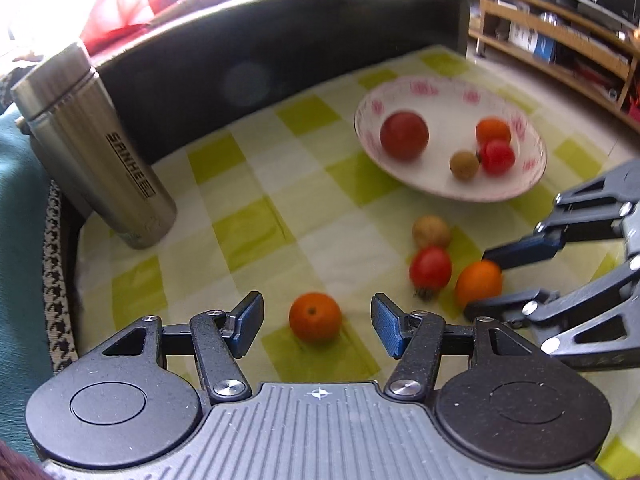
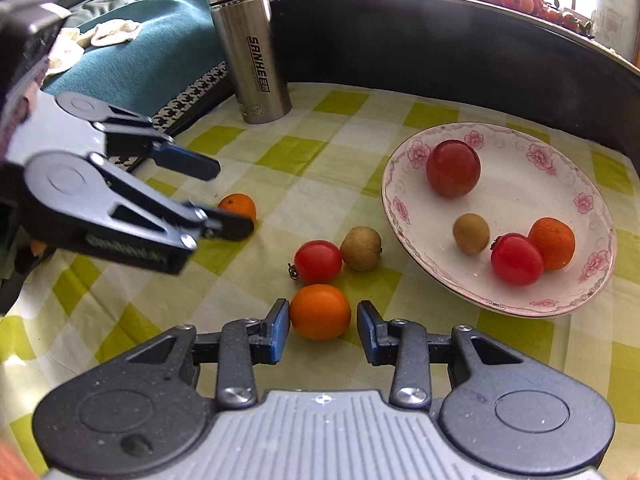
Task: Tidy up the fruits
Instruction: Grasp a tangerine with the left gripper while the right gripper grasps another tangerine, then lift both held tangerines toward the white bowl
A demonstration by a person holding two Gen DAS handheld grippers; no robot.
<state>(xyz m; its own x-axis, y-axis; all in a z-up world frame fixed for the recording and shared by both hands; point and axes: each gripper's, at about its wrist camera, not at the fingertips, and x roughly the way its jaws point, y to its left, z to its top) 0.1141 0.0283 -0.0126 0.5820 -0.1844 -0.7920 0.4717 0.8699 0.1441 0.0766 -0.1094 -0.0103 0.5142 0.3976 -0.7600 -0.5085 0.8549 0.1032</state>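
We've got both grippers spread wide, holding nothing: right gripper [image 2: 323, 330] straddles an orange [image 2: 320, 311], left gripper [image 1: 317, 330] lines up another orange [image 1: 315, 317], so next we squeeze and carry to the plate [image 2: 516, 196] at 2 o'clock.

left black two-finger tongs [image 1: 317, 326]: jaws spread wide, held low | right black two-finger tongs [image 2: 323, 330]: jaws apart, angled downward

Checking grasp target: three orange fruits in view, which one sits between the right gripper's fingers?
The orange fruit beside the loose red tomato, between the open right gripper fingers. Another lies by the left gripper; the third is in the plate.
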